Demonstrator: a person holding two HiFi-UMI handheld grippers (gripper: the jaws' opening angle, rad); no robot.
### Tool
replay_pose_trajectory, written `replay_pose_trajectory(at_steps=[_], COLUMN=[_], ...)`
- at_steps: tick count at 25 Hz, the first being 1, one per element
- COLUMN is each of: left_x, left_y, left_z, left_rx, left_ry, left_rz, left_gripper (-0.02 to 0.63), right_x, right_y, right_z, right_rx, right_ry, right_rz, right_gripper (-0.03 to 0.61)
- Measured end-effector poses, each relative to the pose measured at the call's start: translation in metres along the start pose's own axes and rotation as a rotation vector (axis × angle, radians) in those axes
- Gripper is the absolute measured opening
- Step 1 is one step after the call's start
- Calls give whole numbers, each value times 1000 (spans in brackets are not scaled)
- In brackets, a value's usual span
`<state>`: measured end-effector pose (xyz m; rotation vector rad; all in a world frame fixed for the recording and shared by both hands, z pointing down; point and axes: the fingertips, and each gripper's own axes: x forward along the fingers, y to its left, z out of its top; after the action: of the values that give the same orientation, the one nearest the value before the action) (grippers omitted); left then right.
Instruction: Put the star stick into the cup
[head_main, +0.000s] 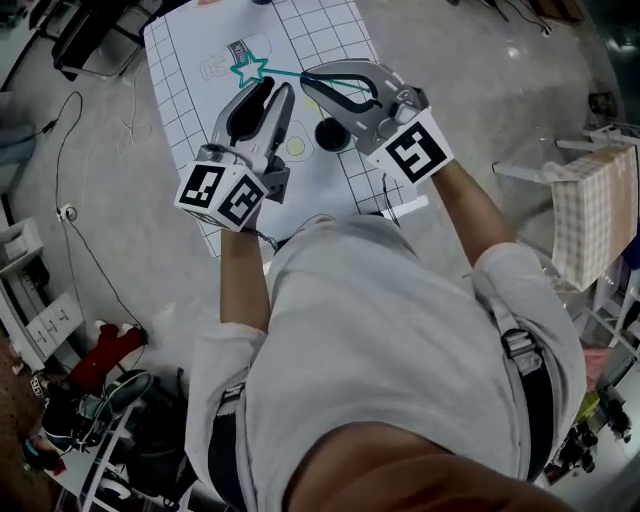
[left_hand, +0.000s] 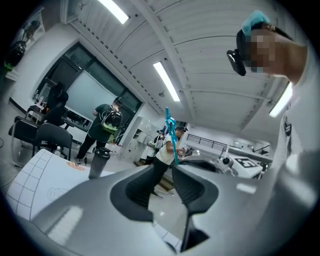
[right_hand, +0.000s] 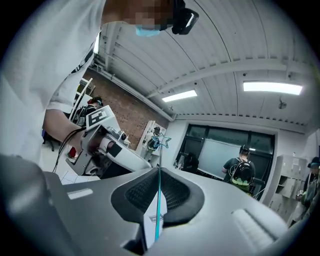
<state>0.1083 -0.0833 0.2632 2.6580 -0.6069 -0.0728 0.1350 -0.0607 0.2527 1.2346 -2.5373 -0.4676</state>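
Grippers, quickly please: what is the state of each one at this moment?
Left gripper: open, nothing between its jaws.
Right gripper: closed on the star stick.

My left gripper held out front, jaws apart and empty, my right gripper just beside it, jaws pinched on the star stick, my forearms stretched forward

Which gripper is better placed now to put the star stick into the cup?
Right: the right gripper is shut on the star stick, while the left gripper has its jaws apart and holds nothing.
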Motion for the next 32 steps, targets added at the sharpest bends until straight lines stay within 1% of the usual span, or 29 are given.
replay_pose_trajectory(at_steps=[3,7,10,12,15,18,20,24,26,29,30,32], left_x=[-2,-3,-4,-5,-11,-15,-16,-21,-25,-33,-36,-43], left_y=[-15,-26,-30,-29,-32,-31,-33,-37,-38,-30,-26,-17], left_z=[6,6,9,14,12,3,-3,-12,-14,-17,-20,-27], left_rx=[-14,-8,-9,-19,-19,-31,-51,-53,-59,-78,-83,-92], left_ry=[-11,-13,-17,-29,-34,-31,-34,-28,-32,-44,-44,-40], left_rz=[-52,-86,-118,-115,-100,-77,-80,-69,-50,2,22,64], left_gripper=[115,114,114,114,104,53,19,12,12,12,12,12], right_x=[-7,-12,-10,-10,-13,-13,-14,-17,-22,-34,-39,-49], right_y=[9,12,10,12,27,40,44,51,52,46,42,33], right_z=[8,9,6,6,7,4,-2,-7,-9,-21,-28,-45], right_rx=[-16,-19,-20,-17,-15,-2,14,39,47,97,140,289], right_ry=[-14,-31,-34,-39,-47,-57,-52,-48,-42,-42,-44,-48], right_rz=[2,-1,17,35,60,78,89,111,119,108,94,44], right_gripper=[14,14,14,14,14,14,14,18,35,24,6,0])
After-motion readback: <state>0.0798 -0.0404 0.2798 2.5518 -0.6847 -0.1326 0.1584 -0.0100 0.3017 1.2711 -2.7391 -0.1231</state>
